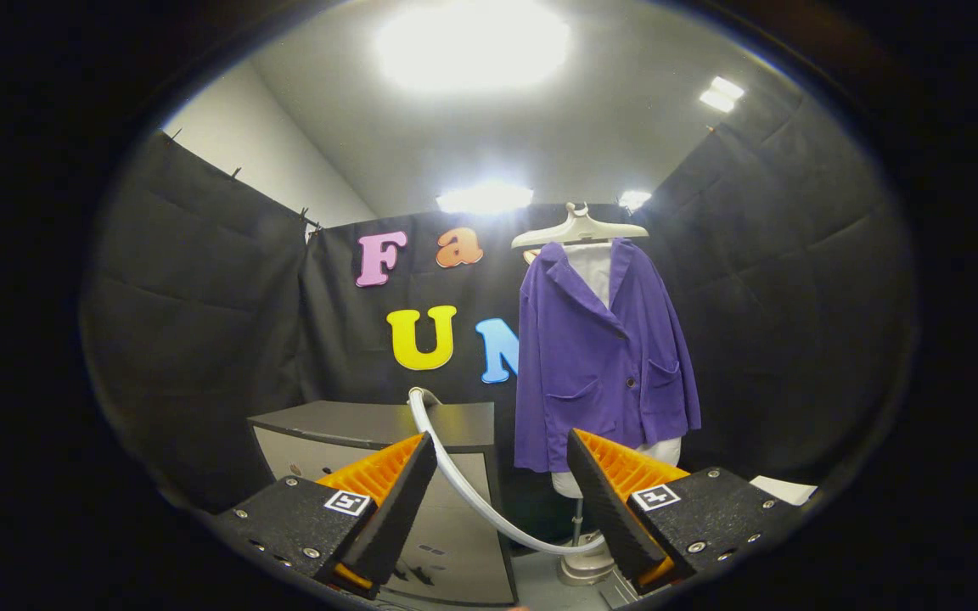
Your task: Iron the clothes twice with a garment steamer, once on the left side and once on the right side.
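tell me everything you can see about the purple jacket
The purple jacket hangs upright on a pale hanger atop a stand, beyond the open gripper fingers, which touch nothing. It looks like soft woven cloth, with a notched collar, dark front buttons and two patch pockets. It is closed over a white garment showing at the neck and below the hem. Black booth cloth hangs behind it.

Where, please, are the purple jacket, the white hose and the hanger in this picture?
purple jacket (599, 365): gripper view, front panel, beyond the open fingers.
white hose (463, 488): gripper view, mid-length, curving down from the grey cabinet (455, 422).
hanger (578, 229): gripper view, its middle, above the collar.
gripper (502, 501): gripper view, midway between fingertips.
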Action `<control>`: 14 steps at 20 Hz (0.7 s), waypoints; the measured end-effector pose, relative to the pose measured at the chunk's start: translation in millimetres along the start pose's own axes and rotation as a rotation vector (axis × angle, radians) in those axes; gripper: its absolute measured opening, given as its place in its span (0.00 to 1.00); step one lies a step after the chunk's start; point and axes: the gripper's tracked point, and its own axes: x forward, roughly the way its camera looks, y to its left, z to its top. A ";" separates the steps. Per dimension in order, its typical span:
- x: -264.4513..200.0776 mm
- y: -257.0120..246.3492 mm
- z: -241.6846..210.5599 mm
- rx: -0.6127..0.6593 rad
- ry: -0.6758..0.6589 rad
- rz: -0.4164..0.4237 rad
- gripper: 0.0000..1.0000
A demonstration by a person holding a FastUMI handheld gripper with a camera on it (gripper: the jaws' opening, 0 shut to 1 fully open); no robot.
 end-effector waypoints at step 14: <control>125.8 64.1 96.1 -0.030 0.035 0.202 0.95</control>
